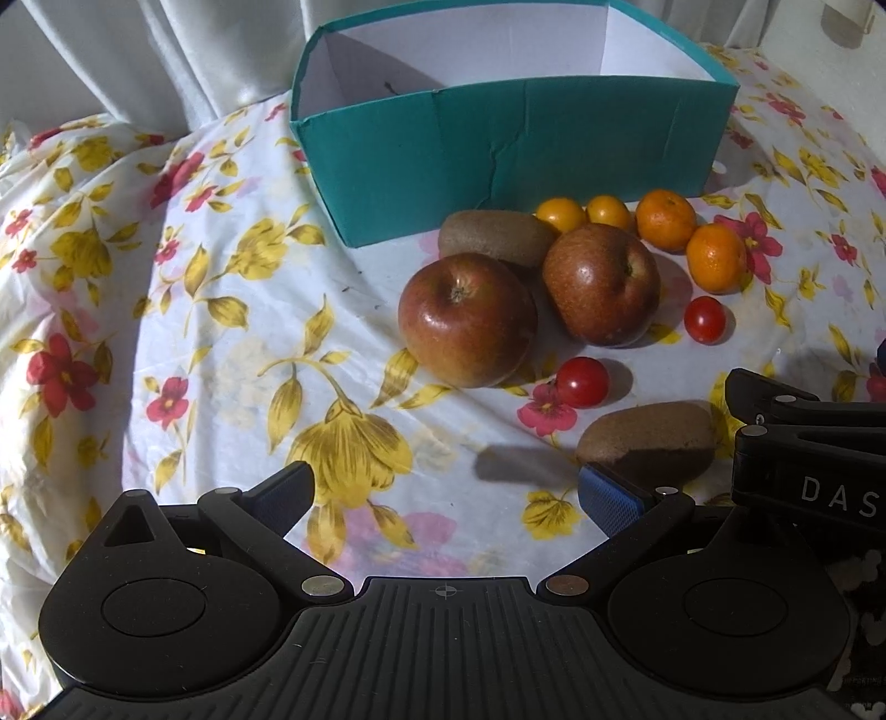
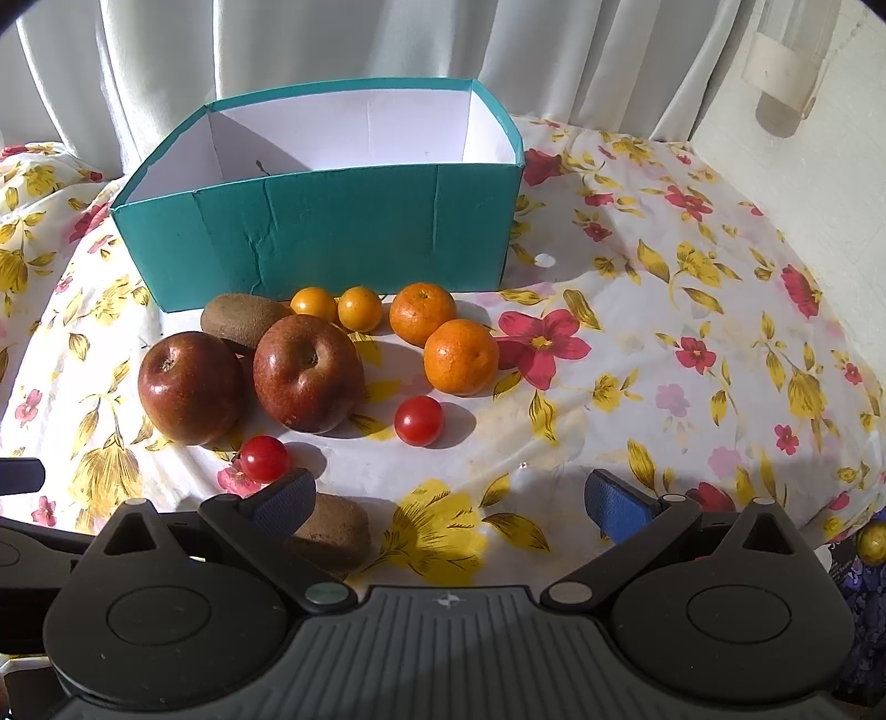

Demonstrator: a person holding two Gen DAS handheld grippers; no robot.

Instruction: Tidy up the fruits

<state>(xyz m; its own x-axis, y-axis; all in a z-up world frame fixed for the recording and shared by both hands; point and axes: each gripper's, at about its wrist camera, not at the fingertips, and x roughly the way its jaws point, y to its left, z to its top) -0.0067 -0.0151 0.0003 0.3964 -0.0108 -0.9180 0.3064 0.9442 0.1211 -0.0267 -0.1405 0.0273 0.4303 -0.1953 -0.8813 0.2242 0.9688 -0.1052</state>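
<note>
Teal cardboard box (image 2: pixel 332 232) with white inside, open-topped, at the back of a counter draped in a white cloth printed with red and yellow flowers (image 2: pixel 664 343); pale curtain (image 2: pixel 332 44) behind. Nothing visible inside the box from either view.

In front of the box, all fruit on the cloth:
- Two dark red apples (image 2: pixel 191 387) (image 2: pixel 307 372) side by side, stems up, touching or nearly so.
- Brown fuzzy kiwi (image 2: pixel 243 319) just behind the apples, near the box's front wall.
- Two small yellow-orange round fruits (image 2: pixel 313 303) (image 2: pixel 360 308) side by side beside that kiwi.
- Two orange mandarins (image 2: pixel 422 313) (image 2: pixel 460 357) touching each other, right of the apples.
- Two red cherry tomatoes (image 2: pixel 418 421) (image 2: pixel 264 458) apart from one another, nearer the cameras.
- Second brown kiwi (image 2: pixel 332 531) closest of all, lying alone, partly hidden behind the left finger in the right wrist view.

Left gripper (image 1: pixel 446 498) low over the cloth, jaws spread wide with blue pads showing, nothing between them; near kiwi (image 1: pixel 648 437) just beyond its right fingertip. Right gripper (image 2: pixel 451 498) likewise over the cloth, jaws spread, holding nothing. Black body of the right gripper visible at the right edge of the left wrist view, close beside the left one.
</note>
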